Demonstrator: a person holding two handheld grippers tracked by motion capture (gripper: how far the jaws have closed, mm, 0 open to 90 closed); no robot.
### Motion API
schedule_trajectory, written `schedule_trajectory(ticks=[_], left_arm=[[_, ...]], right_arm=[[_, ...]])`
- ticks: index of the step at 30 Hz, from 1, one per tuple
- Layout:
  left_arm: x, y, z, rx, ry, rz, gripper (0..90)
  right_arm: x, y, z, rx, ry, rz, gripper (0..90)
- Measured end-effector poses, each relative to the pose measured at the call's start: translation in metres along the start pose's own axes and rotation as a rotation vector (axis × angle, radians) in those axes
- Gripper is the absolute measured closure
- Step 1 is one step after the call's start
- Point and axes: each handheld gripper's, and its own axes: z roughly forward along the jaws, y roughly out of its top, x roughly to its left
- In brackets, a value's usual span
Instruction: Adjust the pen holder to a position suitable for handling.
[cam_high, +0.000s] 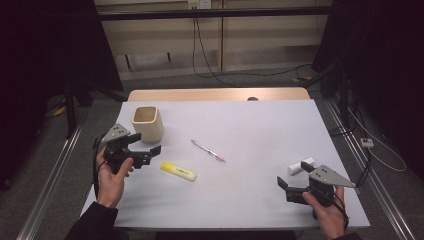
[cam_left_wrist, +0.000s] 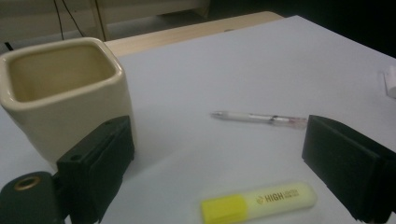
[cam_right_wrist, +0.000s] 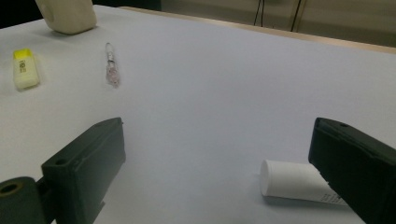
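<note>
High view: a person's two hands each hold a gripper over a white table (cam_high: 260, 130). The left gripper (cam_high: 145, 150) hovers near the table's left edge, jaws apart and holding nothing, just in front of a cream square cup (cam_high: 147, 123). A yellow highlighter (cam_high: 178, 171) lies flat on the table just to the right of this gripper, and a clear pen (cam_high: 207, 150) lies farther toward the centre, apart from the highlighter. The right gripper (cam_high: 292, 186) hovers near the table's front right corner, jaws likewise apart and empty, with a white tube (cam_high: 300, 165) lying just beyond it.

Left gripper view: the highlighter (cam_left_wrist: 259, 200) lies low between the two black jaws, not touched by either; the cup (cam_left_wrist: 63, 93) stands upright behind the left-hand jaw, and the pen (cam_left_wrist: 259, 118) lies beyond.

Right gripper view: the tube (cam_right_wrist: 292, 182) lies on its side, beside the right-hand jaw, which partly hides it.
</note>
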Motion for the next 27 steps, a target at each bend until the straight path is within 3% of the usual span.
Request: schedule_trajectory(ticks=[2, 4, 6, 8, 10, 12, 14, 16, 18, 20, 27], left_arm=[[0.006, 0.006, 0.0, -0.001, -0.008, -0.008, 7.6], [0.011, 0.012, 0.002, 0.004, 0.023, 0.017, 9.9], [0.019, 0.018, 0.004, 0.006, 0.037, 0.016, 9.0], [0.024, 0.024, 0.005, 0.014, 0.079, 0.008, 9.1], [0.03, 0.03, 0.007, 0.011, 0.073, -0.007, 9.2], [0.034, 0.037, 0.008, 0.016, 0.11, 0.007, 9.1], [0.039, 0.042, 0.012, 0.026, 0.101, -0.006, 9.7], [0.045, 0.045, 0.015, 0.031, 0.068, 0.029, 10.5], [0.051, 0.049, 0.018, 0.043, 0.054, 0.032, 10.3], [0.059, 0.052, 0.022, 0.025, 0.063, 0.015, 9.8], [0.084, 0.06, 0.037, 0.049, 0.091, -0.014, 11.6]], right_arm=[[0.0, 0.0, 0.0, 0.0, 0.003, -0.004, 3.8], [0.001, 0.0, 0.001, 0.002, 0.004, -0.005, 3.8], [0.001, 0.0, 0.001, 0.002, 0.003, -0.005, 3.8], [0.001, 0.0, 0.001, 0.002, 0.001, 0.0, 3.8], [0.001, 0.0, 0.002, 0.002, 0.001, -0.002, 3.8], [0.001, 0.0, 0.002, 0.001, 0.002, -0.003, 3.8], [0.001, 0.0, 0.001, 0.001, 0.006, -0.002, 3.8], [0.001, 0.0, 0.002, 0.001, 0.006, -0.001, 3.8], [0.001, 0.0, 0.002, 0.002, 0.008, 0.0, 3.8], [0.001, 0.0, 0.003, 0.008, 0.007, 0.001, 3.9], [0.001, 0.0, 0.003, 0.011, 0.01, -0.003, 4.0]])
